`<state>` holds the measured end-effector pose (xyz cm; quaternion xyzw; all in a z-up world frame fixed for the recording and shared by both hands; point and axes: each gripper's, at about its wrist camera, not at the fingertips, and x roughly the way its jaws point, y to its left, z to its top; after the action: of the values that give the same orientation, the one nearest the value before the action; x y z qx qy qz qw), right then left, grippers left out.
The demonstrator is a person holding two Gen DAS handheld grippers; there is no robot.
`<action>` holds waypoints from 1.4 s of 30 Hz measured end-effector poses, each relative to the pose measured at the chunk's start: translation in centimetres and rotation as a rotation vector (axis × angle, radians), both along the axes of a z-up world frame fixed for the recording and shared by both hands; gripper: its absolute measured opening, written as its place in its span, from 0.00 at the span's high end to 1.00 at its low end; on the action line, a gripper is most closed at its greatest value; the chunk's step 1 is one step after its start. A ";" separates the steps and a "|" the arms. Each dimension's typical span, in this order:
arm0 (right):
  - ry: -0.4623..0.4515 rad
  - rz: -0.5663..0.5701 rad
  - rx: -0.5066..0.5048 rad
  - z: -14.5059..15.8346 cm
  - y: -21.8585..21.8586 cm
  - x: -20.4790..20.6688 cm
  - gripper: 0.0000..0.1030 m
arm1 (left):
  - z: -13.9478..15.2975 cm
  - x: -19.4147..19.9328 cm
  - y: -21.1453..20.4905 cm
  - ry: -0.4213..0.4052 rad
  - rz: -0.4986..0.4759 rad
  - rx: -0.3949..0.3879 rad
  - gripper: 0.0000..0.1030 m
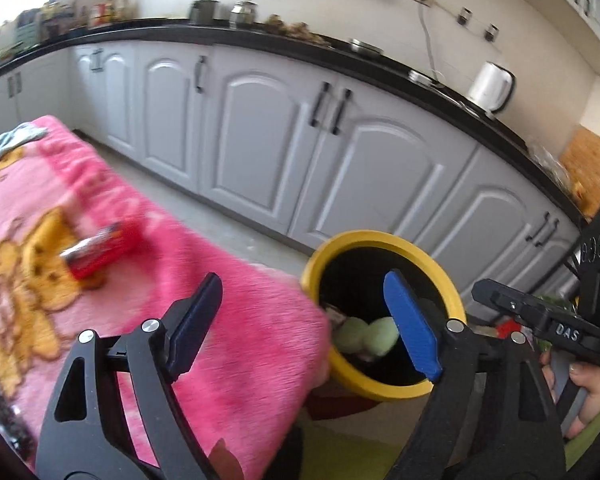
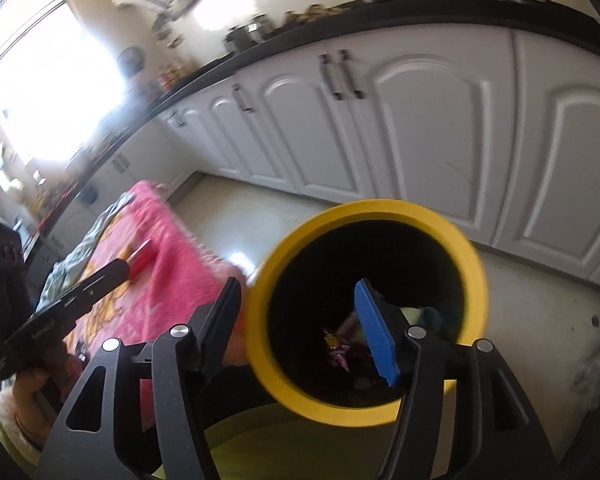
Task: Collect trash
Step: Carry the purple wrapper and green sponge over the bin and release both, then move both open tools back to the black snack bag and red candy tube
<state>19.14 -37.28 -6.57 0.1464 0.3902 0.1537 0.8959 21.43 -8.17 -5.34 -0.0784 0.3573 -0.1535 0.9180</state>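
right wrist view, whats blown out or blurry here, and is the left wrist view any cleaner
Right wrist view: the window is blown out to white, and the yellow bin rim smears with motion blur. Left wrist view: even light with no glare, the blanket and red wrapper are streaked, and the cabinets bow from the fisheye.
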 end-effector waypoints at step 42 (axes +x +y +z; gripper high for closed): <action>-0.087 0.451 -0.264 -2.7 30.3 9.5 0.06 | -6.5 -9.2 23.8 0.267 0.509 -0.089 0.11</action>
<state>28.69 -6.97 -9.27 -0.0691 0.3907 0.3035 0.8663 12.27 15.60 -11.87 -0.2251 0.4366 0.0778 0.8675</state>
